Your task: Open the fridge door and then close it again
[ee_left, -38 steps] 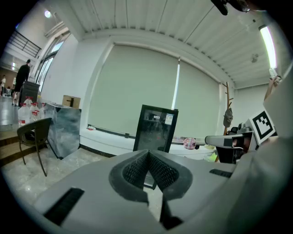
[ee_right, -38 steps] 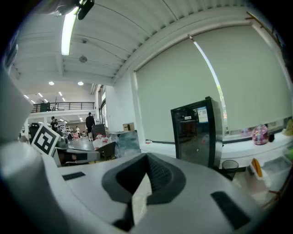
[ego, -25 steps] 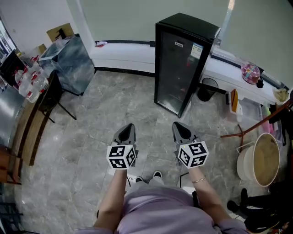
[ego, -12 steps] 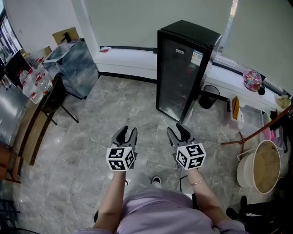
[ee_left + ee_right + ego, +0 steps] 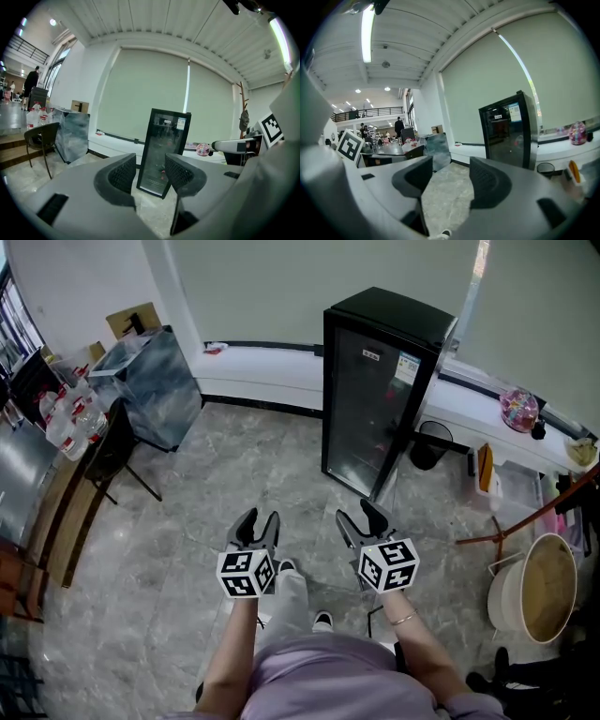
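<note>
A tall black fridge (image 5: 380, 390) with a glass door stands shut against the far wall; it also shows as the fridge (image 5: 164, 150) ahead in the left gripper view and the fridge (image 5: 511, 131) at the right of the right gripper view. My left gripper (image 5: 258, 524) and right gripper (image 5: 360, 517) are held side by side over the floor, well short of the fridge. Both have just been opening their jaws, and nothing is between them. They stand open now.
A chair (image 5: 117, 451) and a wrapped grey bin (image 5: 150, 381) stand at the left by a table with water bottles (image 5: 70, 418). A low white ledge (image 5: 272, 371) runs along the wall. At the right are a black waste bin (image 5: 429, 444), a coat stand (image 5: 525, 521) and a round tub (image 5: 539, 577).
Both grippers went from shut to open. The fridge has drawn slightly nearer in the head view, and the person's leg has stepped forward between the grippers.
</note>
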`<state>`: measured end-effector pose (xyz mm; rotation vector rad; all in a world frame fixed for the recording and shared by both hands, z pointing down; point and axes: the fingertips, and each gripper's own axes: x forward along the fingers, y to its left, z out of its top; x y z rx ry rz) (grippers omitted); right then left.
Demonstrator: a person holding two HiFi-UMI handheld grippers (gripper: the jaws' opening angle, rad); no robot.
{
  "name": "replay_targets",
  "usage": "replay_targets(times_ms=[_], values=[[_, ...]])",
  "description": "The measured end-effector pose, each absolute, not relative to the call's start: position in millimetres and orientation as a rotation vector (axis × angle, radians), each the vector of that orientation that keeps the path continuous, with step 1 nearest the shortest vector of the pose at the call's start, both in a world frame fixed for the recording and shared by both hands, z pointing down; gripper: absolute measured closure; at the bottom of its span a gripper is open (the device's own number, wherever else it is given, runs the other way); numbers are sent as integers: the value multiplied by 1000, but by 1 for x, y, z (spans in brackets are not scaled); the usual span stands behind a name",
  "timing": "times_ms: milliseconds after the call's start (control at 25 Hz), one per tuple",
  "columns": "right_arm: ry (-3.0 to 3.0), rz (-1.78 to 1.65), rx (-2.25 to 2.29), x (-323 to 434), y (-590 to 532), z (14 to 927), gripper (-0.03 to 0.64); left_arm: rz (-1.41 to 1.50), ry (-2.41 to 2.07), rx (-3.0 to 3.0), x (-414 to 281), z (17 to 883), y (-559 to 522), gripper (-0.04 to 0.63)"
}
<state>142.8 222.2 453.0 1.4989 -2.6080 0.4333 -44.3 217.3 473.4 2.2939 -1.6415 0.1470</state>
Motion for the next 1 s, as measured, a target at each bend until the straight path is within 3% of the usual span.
replay_targets(times_ms=[1000], values=[[-2506, 439, 1619, 61, -13, 463, 374, 166, -1567, 2327, -141, 488, -25, 422]])
